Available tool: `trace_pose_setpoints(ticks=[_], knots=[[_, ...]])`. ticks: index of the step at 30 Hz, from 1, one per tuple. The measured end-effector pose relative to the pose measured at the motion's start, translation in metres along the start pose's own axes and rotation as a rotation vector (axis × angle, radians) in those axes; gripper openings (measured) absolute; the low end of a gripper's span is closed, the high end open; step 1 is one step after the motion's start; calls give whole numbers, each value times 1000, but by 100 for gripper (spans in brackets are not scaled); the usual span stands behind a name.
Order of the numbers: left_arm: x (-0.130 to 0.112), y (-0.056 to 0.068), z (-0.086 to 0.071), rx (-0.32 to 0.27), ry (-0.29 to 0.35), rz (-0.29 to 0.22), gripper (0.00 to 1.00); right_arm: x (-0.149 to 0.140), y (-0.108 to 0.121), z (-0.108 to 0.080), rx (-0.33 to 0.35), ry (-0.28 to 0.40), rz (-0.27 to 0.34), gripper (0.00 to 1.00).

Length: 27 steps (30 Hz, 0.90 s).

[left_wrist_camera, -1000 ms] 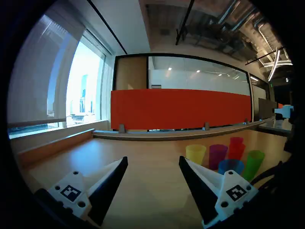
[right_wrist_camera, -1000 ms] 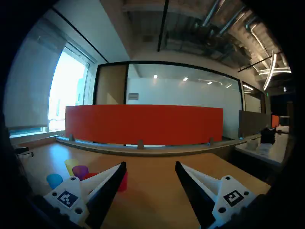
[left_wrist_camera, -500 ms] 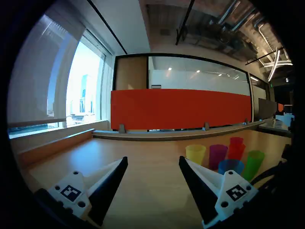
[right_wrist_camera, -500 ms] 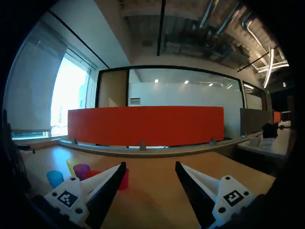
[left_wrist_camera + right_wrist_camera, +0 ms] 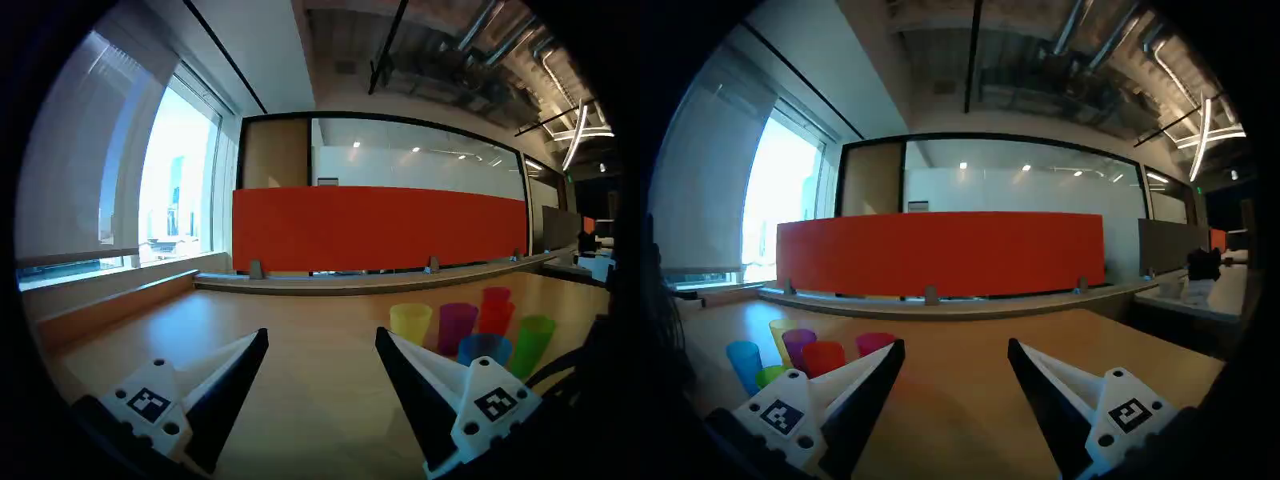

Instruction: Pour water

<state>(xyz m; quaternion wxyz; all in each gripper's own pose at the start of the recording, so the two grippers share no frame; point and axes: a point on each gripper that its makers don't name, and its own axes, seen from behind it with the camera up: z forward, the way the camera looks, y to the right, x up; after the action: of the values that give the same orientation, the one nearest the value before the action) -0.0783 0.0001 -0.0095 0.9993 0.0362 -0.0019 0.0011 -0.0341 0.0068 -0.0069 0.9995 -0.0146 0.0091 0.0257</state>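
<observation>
wooden tabletop (image 5: 240, 312) runs under both tools. in the left gripper view the left gripper (image 5: 320, 336) hangs low over it, jaws spread wide and empty. the cups cluster at the lower right: yellow cup (image 5: 410, 322), purple cup (image 5: 457, 324), red cup (image 5: 496, 308), blue cup (image 5: 484, 348), green cup (image 5: 534, 342). in the right gripper view the right gripper (image 5: 954, 346) is likewise released, the cluster at lower left by one finger. an orange partition (image 5: 376, 228) crosses mid-frame.

6 cups (image 5: 822, 358) cluster on the table (image 5: 960, 384), before the partition (image 5: 940, 252).
</observation>
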Motion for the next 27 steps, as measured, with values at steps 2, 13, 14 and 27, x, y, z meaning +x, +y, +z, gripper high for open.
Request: trace_pose_setpoints(ticks=[2, 13, 14, 27], knots=[[0, 0, 0, 0, 0, 0, 100, -3, 2, 0, -2, -3, 8, 100], [0, -1, -1, 0, 0, 0, 100, -12, 7, 2, -2, -22, 29, 100], [0, -1, -1, 0, 0, 0, 100, -12, 7, 2, -2, -23, 28, 100], [0, -1, 0, 0, 0, 0, 100, -21, 8, 4, -7, -40, -3, 100]])
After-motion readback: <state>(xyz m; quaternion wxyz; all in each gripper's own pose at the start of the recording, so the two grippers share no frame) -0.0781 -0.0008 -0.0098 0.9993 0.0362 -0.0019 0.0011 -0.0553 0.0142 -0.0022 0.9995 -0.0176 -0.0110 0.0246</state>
